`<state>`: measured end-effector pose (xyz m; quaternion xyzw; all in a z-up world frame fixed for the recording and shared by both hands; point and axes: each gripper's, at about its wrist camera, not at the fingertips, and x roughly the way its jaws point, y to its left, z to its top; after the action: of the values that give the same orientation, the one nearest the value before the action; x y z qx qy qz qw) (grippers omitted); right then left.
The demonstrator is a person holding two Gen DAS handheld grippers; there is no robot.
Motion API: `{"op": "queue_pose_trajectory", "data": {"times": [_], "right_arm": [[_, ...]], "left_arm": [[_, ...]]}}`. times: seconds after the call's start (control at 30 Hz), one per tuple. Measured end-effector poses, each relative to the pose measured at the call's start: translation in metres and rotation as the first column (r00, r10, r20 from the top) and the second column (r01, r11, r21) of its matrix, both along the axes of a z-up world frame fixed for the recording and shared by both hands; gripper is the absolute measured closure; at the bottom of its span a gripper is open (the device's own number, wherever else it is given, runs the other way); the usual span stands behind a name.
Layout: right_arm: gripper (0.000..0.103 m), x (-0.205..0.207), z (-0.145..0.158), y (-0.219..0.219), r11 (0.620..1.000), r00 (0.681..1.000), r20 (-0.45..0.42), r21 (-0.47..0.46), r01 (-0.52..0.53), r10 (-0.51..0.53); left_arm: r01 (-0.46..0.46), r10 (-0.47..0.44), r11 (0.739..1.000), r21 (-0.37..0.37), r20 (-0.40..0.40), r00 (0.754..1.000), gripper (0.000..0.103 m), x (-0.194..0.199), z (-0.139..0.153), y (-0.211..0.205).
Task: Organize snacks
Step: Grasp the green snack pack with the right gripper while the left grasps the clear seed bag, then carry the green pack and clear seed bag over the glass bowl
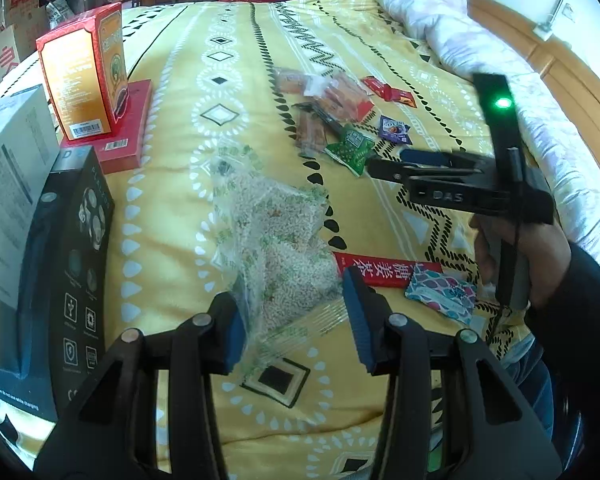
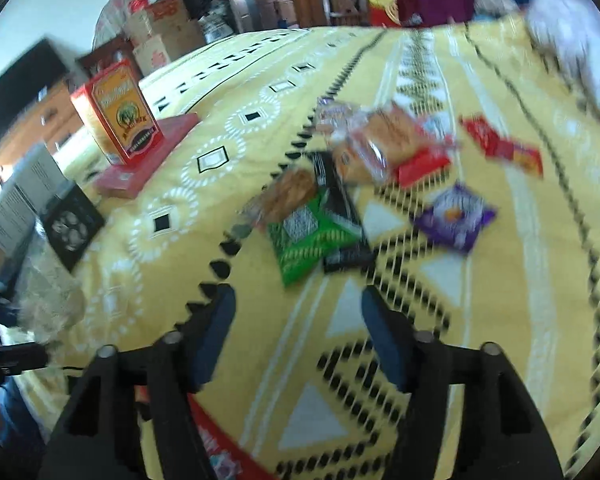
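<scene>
- The left gripper (image 1: 296,324) is clenched on a clear plastic bag of pale puffed-rice snack (image 1: 276,240); its 2 blue pads pinch the bag's crinkled near edge, and the bag lies on the yellow patterned bedspread (image 1: 204,92).
- The right gripper (image 2: 296,336) is released, jaws apart with nothing between them, only bedspread showing in the gap.
- Step in hand, as I judge it: gathering the loose packets, with the right gripper heading for the scattered pile.
- A green foil snack packet (image 2: 304,236) lies just ahead of the right gripper's tips, apart from them, overlapping a black packet (image 2: 340,200).
- A purple packet (image 2: 454,216) sits to the right of the green one; orange-and-clear wrapped cakes (image 2: 376,144) and a red wrapper (image 2: 500,144) lie further off.
- Next move probably calls for advancing the open jaws over the green packet's near corner, then closing without catching the bedspread.
- The right view is blurred, so packet edges are uncertain.
</scene>
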<state>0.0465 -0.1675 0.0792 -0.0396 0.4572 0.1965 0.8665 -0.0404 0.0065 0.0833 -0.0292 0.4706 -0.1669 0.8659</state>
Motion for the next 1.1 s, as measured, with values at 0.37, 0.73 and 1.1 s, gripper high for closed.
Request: {"op": "queue_pose_trajectory", "data": {"times": [0.37,0.73,1.1], "right_arm": [[0.044,0.047,-0.031,0.023,0.980,0.997,-0.045,-0.184,-0.073,0.066],[0.047,-0.046,0.046,-0.001,0.984,0.993,0.054,0.151,0.094,-0.103],[0.047,-0.114,0.105,0.026,0.969,0.991,0.101,0.239,0.066,-0.092]], "left_arm": [[-0.014,0.014,1.000,-0.003,0.009,1.000,0.058,0.009,0.002,0.000],[-0.043,0.035,0.998,0.041,0.180,0.983,0.058,-0.013,0.049,0.012],[-0.092,0.055,0.994,0.064,0.436,0.898,0.058,-0.054,0.129,0.050]]}}
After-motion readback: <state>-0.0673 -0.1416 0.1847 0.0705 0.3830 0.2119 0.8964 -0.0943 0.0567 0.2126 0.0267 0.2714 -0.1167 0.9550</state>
